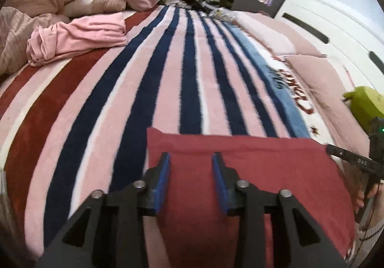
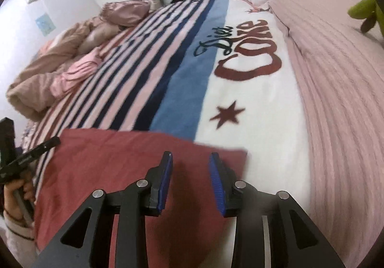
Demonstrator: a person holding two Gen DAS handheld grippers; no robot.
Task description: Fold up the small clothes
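One dark red cloth garment (image 1: 252, 172) lies flat at the near edge of the bed. One crumpled pink garment (image 1: 76, 37) sits far left. One striped fleece blanket (image 1: 168, 76) with one dark red star (image 2: 226, 114) printed on it covers the bed. One ribbed pink throw (image 2: 336, 76) runs along the right. Two black grippers are in sight, the left gripper (image 1: 190, 155) and the right gripper (image 2: 191, 155), each with two blue-padded fingers (image 1: 165, 172) held apart. One green plush toy (image 1: 364, 102) sits at the far right.
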